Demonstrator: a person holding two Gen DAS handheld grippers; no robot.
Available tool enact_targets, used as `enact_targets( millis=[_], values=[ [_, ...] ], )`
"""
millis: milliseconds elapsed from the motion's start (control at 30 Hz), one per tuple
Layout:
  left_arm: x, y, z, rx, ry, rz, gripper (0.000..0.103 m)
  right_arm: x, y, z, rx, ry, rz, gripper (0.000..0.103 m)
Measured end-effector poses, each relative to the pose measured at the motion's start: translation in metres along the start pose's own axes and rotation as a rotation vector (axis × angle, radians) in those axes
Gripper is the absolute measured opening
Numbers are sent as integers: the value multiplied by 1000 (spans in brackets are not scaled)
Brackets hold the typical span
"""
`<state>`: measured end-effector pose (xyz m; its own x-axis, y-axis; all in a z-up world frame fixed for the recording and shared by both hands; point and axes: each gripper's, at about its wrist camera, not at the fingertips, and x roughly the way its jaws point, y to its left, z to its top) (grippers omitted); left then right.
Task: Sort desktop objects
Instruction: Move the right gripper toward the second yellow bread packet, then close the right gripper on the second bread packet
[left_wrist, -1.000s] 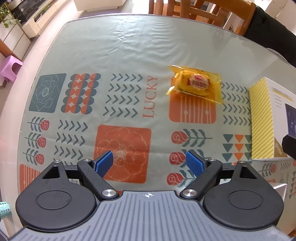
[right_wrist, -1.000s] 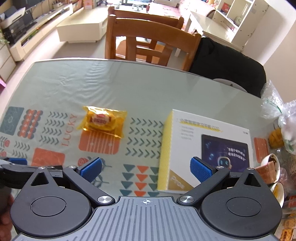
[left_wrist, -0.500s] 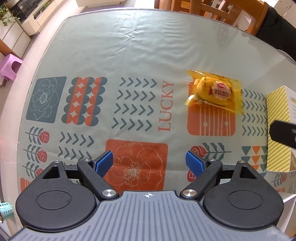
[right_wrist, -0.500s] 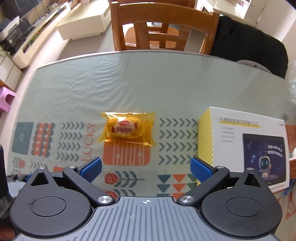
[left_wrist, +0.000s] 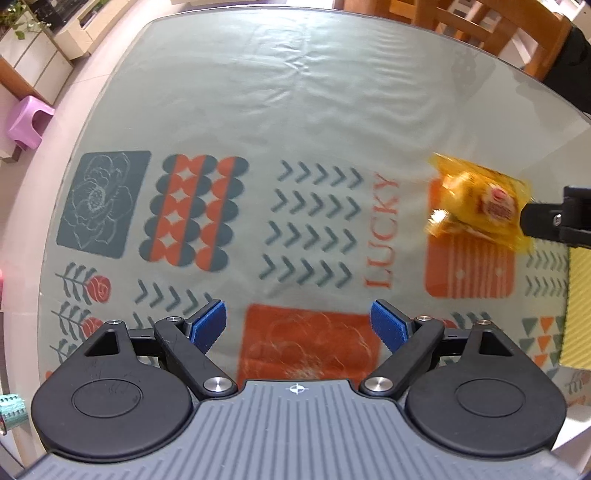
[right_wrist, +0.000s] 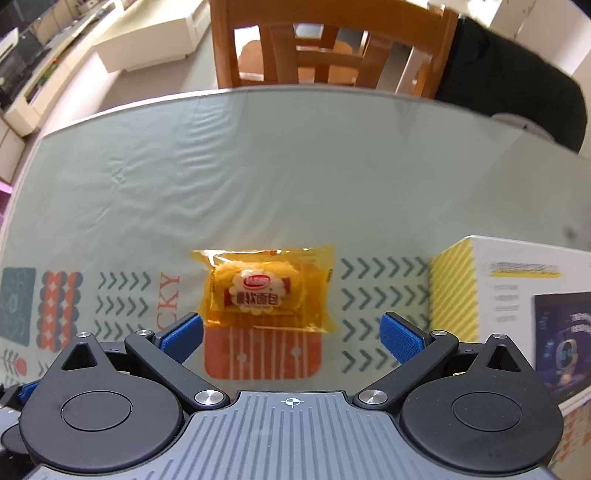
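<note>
A yellow-wrapped bread snack (right_wrist: 266, 288) lies flat on the patterned table cover, just ahead of my right gripper (right_wrist: 291, 338), which stands open with the packet's near edge close to the gap between its blue pads. In the left wrist view the same snack (left_wrist: 480, 201) sits far right, with the right gripper's black finger reaching in beside it at the frame edge. My left gripper (left_wrist: 298, 326) is open over an orange flower square, nothing between its fingers. A white and yellow-striped box (right_wrist: 517, 295) rests to the right of the snack.
The round glass-topped table (right_wrist: 295, 166) carries a grey-green cover with orange and dark prints. A wooden chair (right_wrist: 325, 44) stands at the far edge, a dark garment (right_wrist: 517, 85) beside it. A purple stool (left_wrist: 27, 123) sits on the floor at left.
My right gripper has swung left and closer, so the snack is now centred just ahead of its open fingers. My left gripper has drifted left and back; the snack has slid to its right edge.
</note>
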<state>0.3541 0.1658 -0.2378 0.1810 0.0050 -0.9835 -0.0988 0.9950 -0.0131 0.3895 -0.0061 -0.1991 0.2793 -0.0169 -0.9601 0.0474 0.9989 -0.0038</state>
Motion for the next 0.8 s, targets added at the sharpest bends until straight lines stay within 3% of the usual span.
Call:
enact_targets(
  millis=[233, 600, 800],
  values=[
    [8, 11, 20, -21, -21, 16, 103, 34, 6, 10, 14, -22, -49, 102],
    [18, 14, 27, -6, -15, 15, 103, 51, 13, 19, 60, -3, -7, 102],
    [23, 18, 26, -18, -10, 12, 103, 48, 5, 18, 244, 19, 6, 102]
  ],
)
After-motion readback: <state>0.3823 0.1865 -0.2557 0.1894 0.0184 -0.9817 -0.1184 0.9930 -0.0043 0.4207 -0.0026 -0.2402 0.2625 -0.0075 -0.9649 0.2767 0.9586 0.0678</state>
